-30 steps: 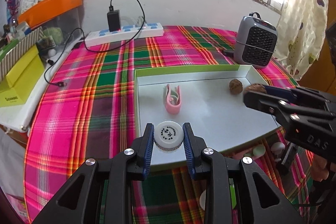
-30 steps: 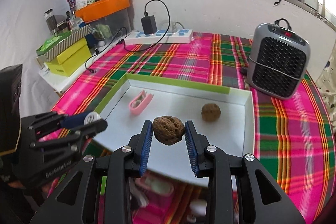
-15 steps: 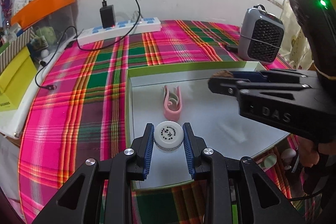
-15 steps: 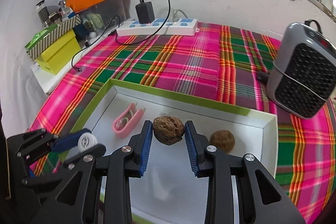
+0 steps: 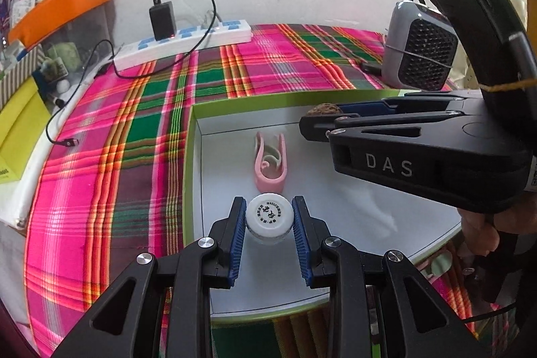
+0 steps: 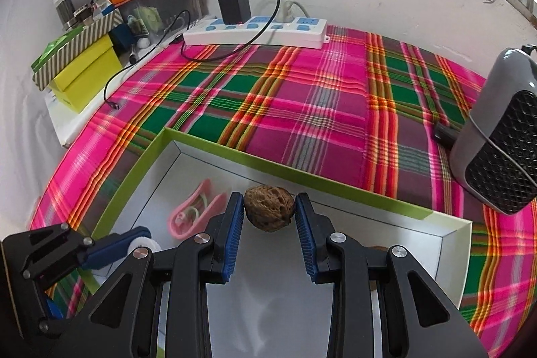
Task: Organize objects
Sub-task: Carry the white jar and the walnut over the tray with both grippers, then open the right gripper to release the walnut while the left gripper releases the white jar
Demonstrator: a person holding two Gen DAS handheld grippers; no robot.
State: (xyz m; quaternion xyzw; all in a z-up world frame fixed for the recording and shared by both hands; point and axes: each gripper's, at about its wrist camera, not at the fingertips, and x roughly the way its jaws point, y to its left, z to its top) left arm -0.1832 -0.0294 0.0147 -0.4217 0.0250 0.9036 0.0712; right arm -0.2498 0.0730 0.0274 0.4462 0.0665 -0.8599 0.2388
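My left gripper (image 5: 269,220) is shut on a small white-capped jar (image 5: 269,216) and holds it over the near left part of the green-rimmed white tray (image 5: 188,156). A pink clip (image 5: 271,161) lies in the tray just beyond the jar. My right gripper (image 6: 269,213) is shut on a brown walnut (image 6: 269,210) over the tray's far side (image 6: 302,178). The pink clip (image 6: 193,213) lies left of it. The right gripper (image 5: 322,116) crosses the left wrist view from the right. The left gripper (image 6: 134,245) shows at lower left in the right wrist view. A second walnut is mostly hidden behind my right finger.
A grey heater (image 6: 503,136) stands right of the tray on the plaid cloth (image 6: 302,96). A white power strip (image 6: 258,31) with a black charger and cables lies by the back wall. Yellow and striped boxes (image 6: 80,69) sit at the left.
Both grippers moved forward and lower over the tray with their loads. The right gripper went toward the tray's far wall, and the second walnut slipped behind its finger.
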